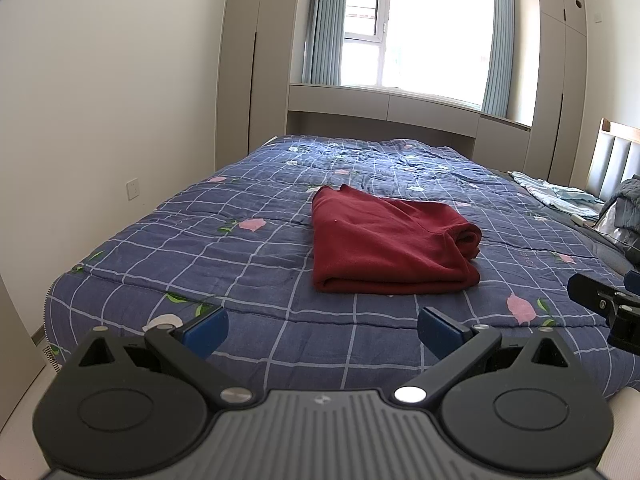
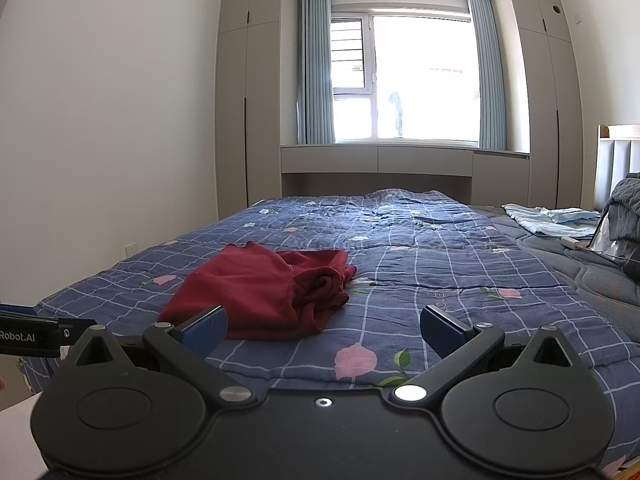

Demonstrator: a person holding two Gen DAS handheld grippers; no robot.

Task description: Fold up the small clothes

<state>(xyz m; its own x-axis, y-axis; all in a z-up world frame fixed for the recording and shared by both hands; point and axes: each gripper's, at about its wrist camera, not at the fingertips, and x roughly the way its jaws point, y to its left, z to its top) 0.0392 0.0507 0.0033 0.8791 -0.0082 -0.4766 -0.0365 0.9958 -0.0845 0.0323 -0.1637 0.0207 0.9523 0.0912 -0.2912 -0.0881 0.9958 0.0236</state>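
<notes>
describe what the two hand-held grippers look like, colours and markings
Both match: the left hand-held gripper and right hand-held gripper have black linkage arms on round black pivot housings, silver screws and blue finger pads. The left's body is ribbed grey; its side reads "Robot.AI" in white.

The left gripper (image 2: 28,336) shows only as a black sliver cut by the right wrist view's left edge; the right gripper (image 1: 616,308) is likewise clipped at the left wrist view's right edge; the grey bundle (image 2: 624,208) by the headboard (image 2: 618,160) runs out of frame; the red garment (image 1: 384,240) hides its inner layers within its folds.
</notes>
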